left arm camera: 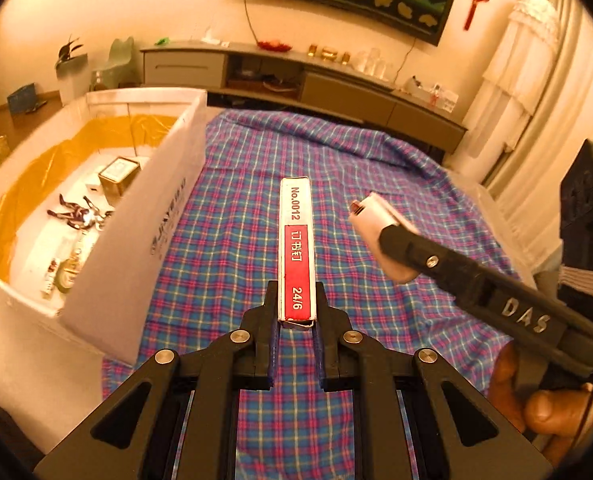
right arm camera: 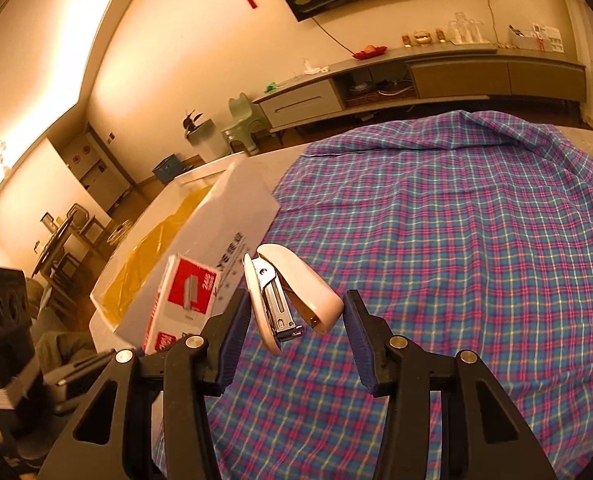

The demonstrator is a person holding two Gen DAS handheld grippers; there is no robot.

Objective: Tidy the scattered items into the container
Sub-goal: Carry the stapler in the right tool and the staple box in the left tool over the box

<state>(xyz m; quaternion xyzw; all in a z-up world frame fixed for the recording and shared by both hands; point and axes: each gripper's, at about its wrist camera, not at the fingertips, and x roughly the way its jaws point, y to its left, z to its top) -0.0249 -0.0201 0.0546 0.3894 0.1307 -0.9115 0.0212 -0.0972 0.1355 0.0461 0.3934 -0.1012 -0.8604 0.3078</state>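
A staple box [left arm camera: 297,252] is clamped level by the left gripper [left arm camera: 296,320]; a stapler [right arm camera: 290,296] is pinched, raised, by the right gripper [right arm camera: 296,320] beside the container [left arm camera: 136,216].

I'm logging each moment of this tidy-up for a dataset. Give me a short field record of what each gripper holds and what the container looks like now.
left gripper: shut on staple box, red and white, marked No.0012 24/6, held above the cloth
right gripper: holds white stapler, tilted, between its fingers
container: white box with yellow lining, beside the left gripper
already inside: toy figure, small gold tin
surface: plaid cloth
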